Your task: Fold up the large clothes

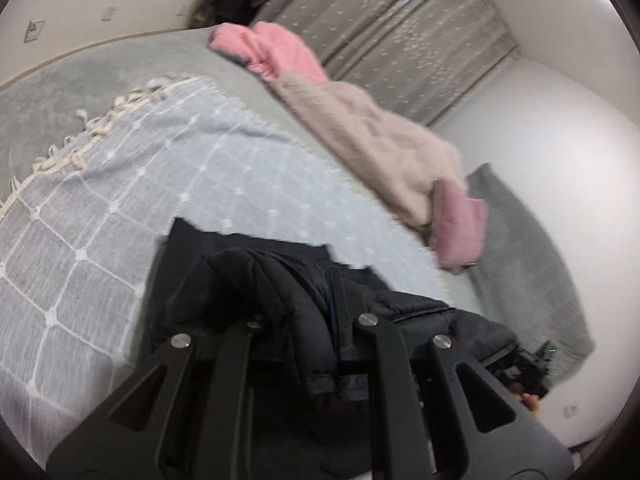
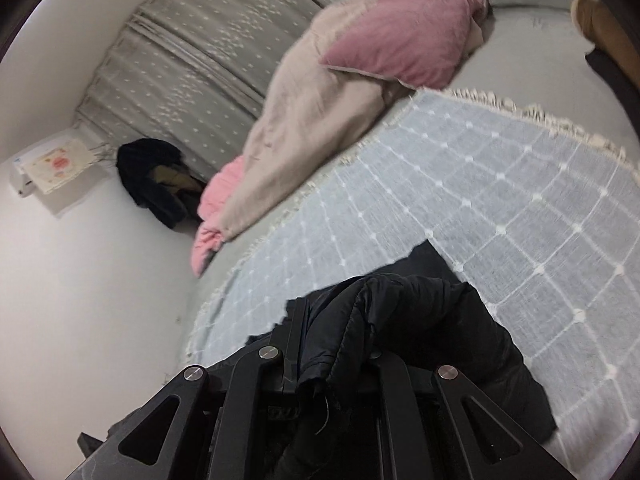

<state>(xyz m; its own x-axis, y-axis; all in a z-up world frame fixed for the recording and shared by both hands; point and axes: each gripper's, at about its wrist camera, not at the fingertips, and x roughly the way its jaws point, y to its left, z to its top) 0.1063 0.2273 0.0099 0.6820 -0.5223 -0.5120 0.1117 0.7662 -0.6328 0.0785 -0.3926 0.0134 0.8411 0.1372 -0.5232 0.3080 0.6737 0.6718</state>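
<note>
A black puffer jacket [image 1: 276, 292] hangs bunched over a light blue checked blanket [image 1: 120, 216] on the bed. My left gripper [image 1: 304, 304] is shut on a fold of the jacket, which drapes over and hides the fingertips. In the right wrist view, the same jacket [image 2: 420, 320] is pinched in my right gripper [image 2: 340, 332], also shut, with fabric spilling over the fingers and down to the right. The right gripper's body shows at the lower right of the left wrist view [image 1: 524, 368].
A beige and pink fleece garment [image 1: 360, 132] lies along the far side of the bed [image 1: 60, 92], also in the right wrist view [image 2: 320, 92]. Grey dotted curtains [image 2: 192, 52] and dark clothes [image 2: 156, 176] stand against the wall. A grey mat [image 1: 532, 272] lies on the floor.
</note>
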